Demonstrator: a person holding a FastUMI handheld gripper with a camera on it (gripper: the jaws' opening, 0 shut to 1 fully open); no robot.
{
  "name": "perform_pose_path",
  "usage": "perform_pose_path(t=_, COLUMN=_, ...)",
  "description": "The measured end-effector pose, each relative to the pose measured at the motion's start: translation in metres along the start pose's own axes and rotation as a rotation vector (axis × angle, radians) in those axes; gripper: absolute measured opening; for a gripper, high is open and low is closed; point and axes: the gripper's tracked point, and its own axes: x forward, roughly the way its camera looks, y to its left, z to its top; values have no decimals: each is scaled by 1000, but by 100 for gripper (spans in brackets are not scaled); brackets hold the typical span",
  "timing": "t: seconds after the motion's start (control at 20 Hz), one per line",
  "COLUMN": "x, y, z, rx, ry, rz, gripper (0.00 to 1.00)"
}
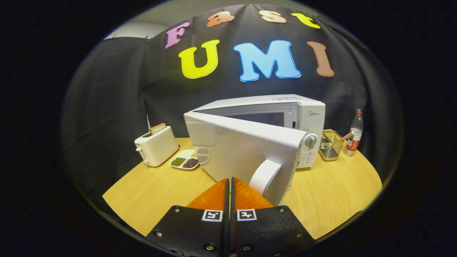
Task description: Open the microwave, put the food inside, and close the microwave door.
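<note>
Gripper [228, 184] jaws pressing together, gripping nothing, nosing against half-open white microwave door [246, 150], probably pushing it; white divided food tray [185, 159] waiting on round wooden surface [142, 192].

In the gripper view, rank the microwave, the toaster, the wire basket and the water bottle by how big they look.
Largest to smallest as they look:
1. Microwave, door swung open just ahead of the closed gripper
2. Toaster
3. Wire basket and water bottle: look much alike, so no ranking between them.
</note>
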Motion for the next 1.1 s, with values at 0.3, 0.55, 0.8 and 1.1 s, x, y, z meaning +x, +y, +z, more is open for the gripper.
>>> perform_pose_path(t=0.3, x=30, y=-46, z=17, rx=31, ry=0, rz=-80, gripper=1)
perform_pose_path(t=0.55, x=62, y=-69, z=30, rx=49, ry=0, rz=-116, gripper=1)
perform_pose_path(t=0.8, x=92, y=-80, z=42, rx=59, ry=-5, rz=-129, gripper=1)
perform_pose_path(t=1.1, x=120, y=-100, z=52, rx=65, ry=-20, rz=-159, gripper=1)
